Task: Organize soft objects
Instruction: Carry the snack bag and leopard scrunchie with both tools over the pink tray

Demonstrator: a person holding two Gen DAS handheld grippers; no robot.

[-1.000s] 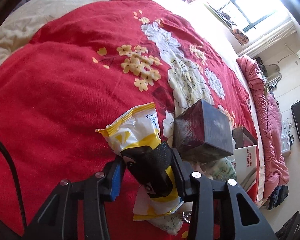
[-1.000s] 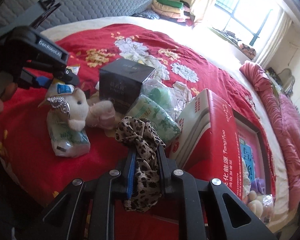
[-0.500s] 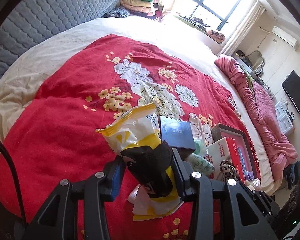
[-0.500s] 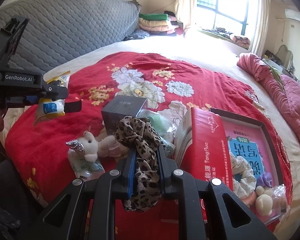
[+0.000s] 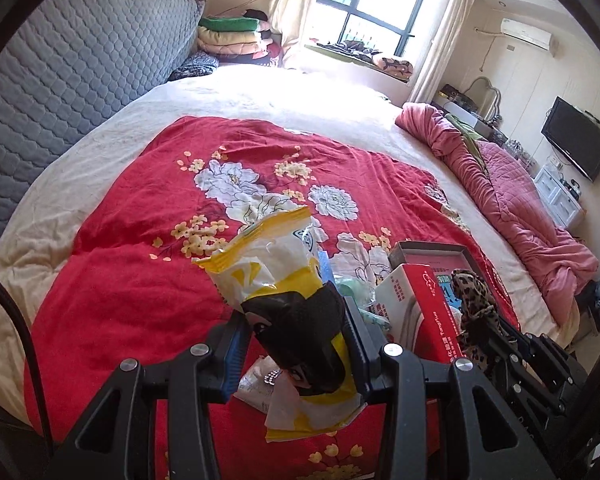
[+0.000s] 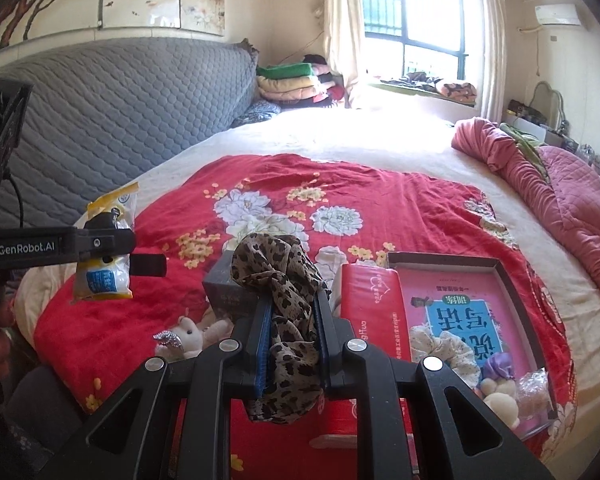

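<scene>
Right now your left gripper (image 5: 296,320) pinches the yellow snack packet (image 5: 276,276) at its waist, aloft over the red quilt (image 5: 140,280); your right gripper (image 6: 292,320) is clamped on the leopard scrunchie (image 6: 278,276) beside the open tray (image 6: 512,304). Slick film may slip through the pads; dangling fabric could snag the red box (image 6: 374,300).

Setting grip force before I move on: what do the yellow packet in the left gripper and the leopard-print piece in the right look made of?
Yellow packet: thin glossy plastic film, judging by its sheen, sharp creases and crimped top edge. Leopard-print piece: soft, thin woven fabric, probably chiffon-like; it bunches into gathered folds and drapes limply below the right gripper.
</scene>
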